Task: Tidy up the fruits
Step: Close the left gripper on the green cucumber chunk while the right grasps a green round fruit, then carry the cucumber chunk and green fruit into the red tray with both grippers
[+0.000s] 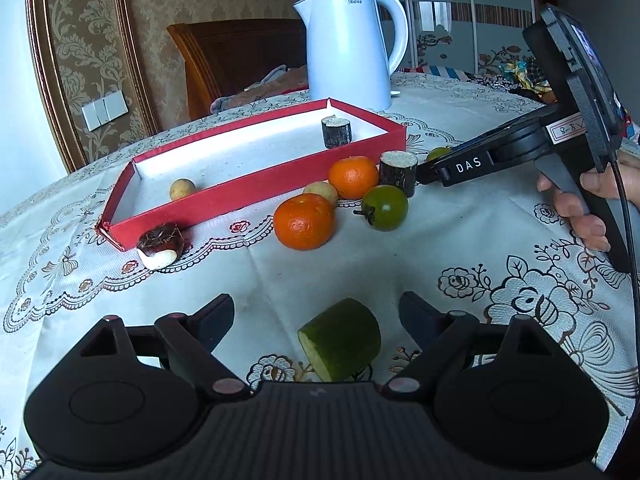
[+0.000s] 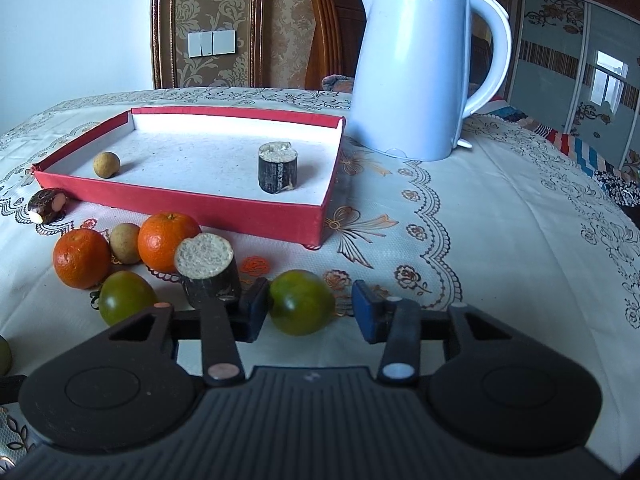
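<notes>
A red tray (image 1: 256,178) (image 2: 200,208) holds a small tan fruit (image 1: 182,189) (image 2: 107,164) and a dark sugarcane piece (image 1: 337,132) (image 2: 277,173). In front of it lie two oranges (image 1: 305,221) (image 1: 353,176) (image 2: 82,258) (image 2: 168,241), another tan fruit (image 1: 321,192) (image 2: 125,243), a sugarcane piece (image 1: 398,173) (image 2: 208,270) and green tomatoes (image 1: 385,207) (image 2: 301,302) (image 2: 126,298). My left gripper (image 1: 316,322) is open around a green cucumber chunk (image 1: 340,340). My right gripper (image 2: 310,310) is open around a green tomato.
A white kettle (image 1: 350,46) (image 2: 420,68) stands behind the tray on the lace tablecloth (image 1: 460,248). A dark brown cut piece (image 1: 160,244) (image 2: 46,205) lies at the tray's left corner. A wooden chair (image 1: 240,60) stands beyond the table.
</notes>
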`<state>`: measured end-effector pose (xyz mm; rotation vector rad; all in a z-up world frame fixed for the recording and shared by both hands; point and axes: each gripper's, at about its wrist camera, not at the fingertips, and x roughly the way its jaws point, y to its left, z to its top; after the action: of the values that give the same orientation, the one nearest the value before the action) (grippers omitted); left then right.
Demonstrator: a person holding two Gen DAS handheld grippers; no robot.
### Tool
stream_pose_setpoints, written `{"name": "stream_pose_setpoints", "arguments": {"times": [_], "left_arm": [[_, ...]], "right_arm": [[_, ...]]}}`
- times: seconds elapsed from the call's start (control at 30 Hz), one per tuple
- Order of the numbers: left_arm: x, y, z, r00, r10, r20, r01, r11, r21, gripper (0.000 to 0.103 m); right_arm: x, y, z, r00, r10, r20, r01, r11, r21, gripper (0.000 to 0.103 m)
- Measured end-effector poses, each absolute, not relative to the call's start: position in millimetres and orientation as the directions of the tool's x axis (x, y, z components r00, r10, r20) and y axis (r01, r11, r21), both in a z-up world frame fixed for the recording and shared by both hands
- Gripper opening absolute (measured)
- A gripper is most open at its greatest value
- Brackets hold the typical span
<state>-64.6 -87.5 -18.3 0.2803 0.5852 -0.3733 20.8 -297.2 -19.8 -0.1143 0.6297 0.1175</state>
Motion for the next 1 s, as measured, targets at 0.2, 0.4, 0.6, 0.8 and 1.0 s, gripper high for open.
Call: {"name": "stream_pose_setpoints", "arguments": {"times": [0.2,0.4,0.6,0.8,1.0], "left_arm": [[-73,-89,-17,0.769,-0.271,-0.579,0.43,0.89,0.154,0.089],[-76,-90,-16,0.763,-0.278,-0.584,0.444,0.881,0.161,0.089],[-78,-85,-14,0.751,-0.271,-0.602,0.429,0.894,0.133,0.062],[-79,-83,-14,0.73,-0.296,-0.615,0.421,0.905,0.065,0.042],[-82,-83,-14,0.74,-0.281,-0.611,0.395,0.917,0.057,0.036]], "right_arm": [[21,-298,-20,0.802,0.077,-0.593,-0.144,0.987,-0.067,0.042],[22,-299,-20,0.8,0.081,-0.594,-0.144,0.988,-0.06,0.042],[23,-300,-20,0.799,0.085,-0.595,-0.144,0.988,-0.052,0.042],[22,-300,-20,0.799,0.085,-0.595,-0.144,0.988,-0.053,0.042],[22,-300,-20,0.8,0.085,-0.595,-0.144,0.988,-0.052,0.041]]}}
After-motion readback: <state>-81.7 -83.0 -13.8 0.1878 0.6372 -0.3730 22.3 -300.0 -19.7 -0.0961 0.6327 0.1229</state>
